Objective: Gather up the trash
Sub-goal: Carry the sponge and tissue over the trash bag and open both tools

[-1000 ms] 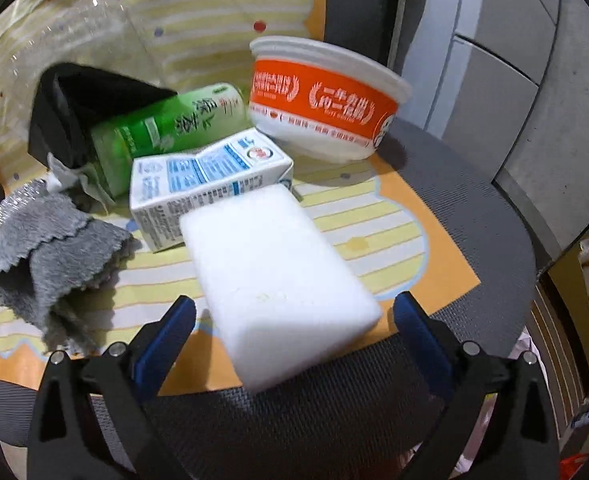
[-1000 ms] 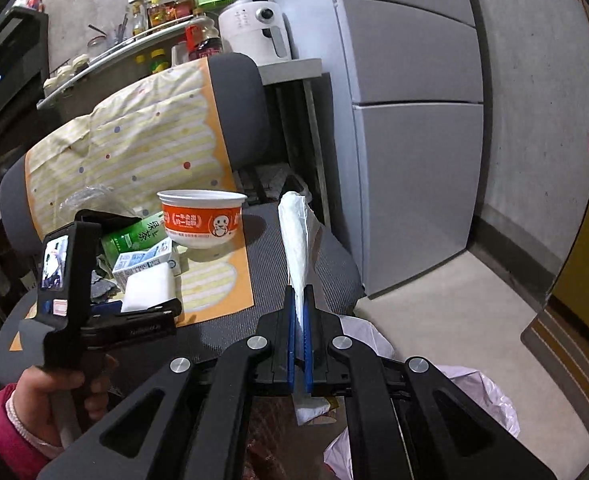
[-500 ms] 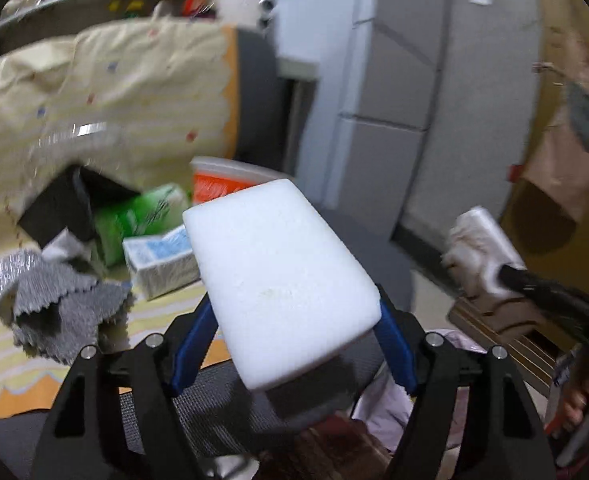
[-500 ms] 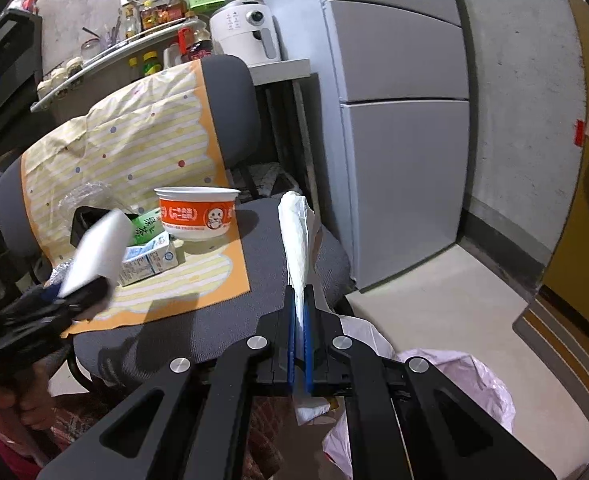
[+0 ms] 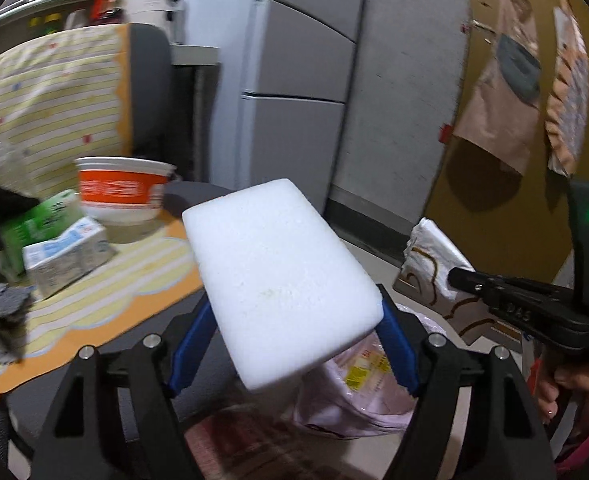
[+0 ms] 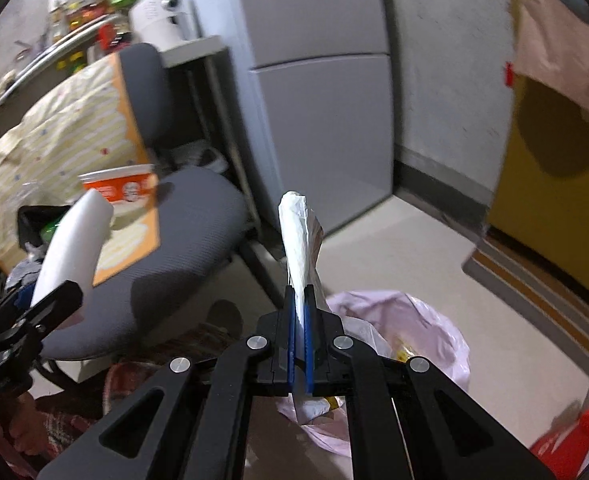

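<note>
The left claw (image 5: 294, 314) grips a white foam block (image 5: 278, 272) between its 2 blue pads, lifted off the chair (image 6: 182, 240). The right claw (image 6: 301, 336) is clamped on a white bag edge (image 6: 296, 236) (pink trash bag (image 6: 426, 328) below). Only the left view shows the milk carton (image 5: 68, 256).

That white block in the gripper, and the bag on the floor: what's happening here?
A person is clearing trash off an office chair with a handheld gripper in each hand. The left gripper is clamped on a white foam block, lifted clear of the seat and aimed toward a pink trash bag on the floor. The right gripper is shut on a strip of the bag's plastic. An orange bowl, a milk carton and a green package remain on the seat.
</note>
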